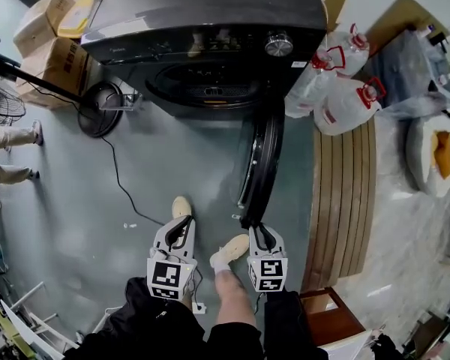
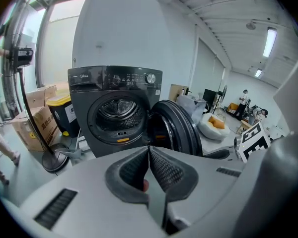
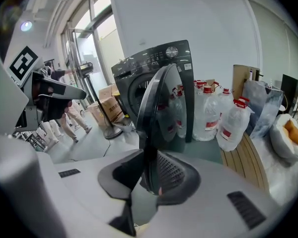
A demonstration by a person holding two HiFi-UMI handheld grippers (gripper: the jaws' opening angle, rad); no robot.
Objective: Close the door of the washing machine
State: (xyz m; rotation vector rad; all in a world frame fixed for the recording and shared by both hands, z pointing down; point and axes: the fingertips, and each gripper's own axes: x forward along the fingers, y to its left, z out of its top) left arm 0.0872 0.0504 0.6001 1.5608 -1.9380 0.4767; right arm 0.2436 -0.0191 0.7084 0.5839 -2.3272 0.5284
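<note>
Door (image 1: 261, 163) hangs wide open, right of washing machine (image 1: 202, 28) opening. My right gripper (image 1: 259, 229) pinches its outer edge, grip probably firm; left gripper (image 1: 181, 229) closed, empty. Next: swing door toward washing machine until latched.

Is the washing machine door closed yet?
No, the door stands swung wide out from the washing machine, leaving the drum opening exposed.
</note>
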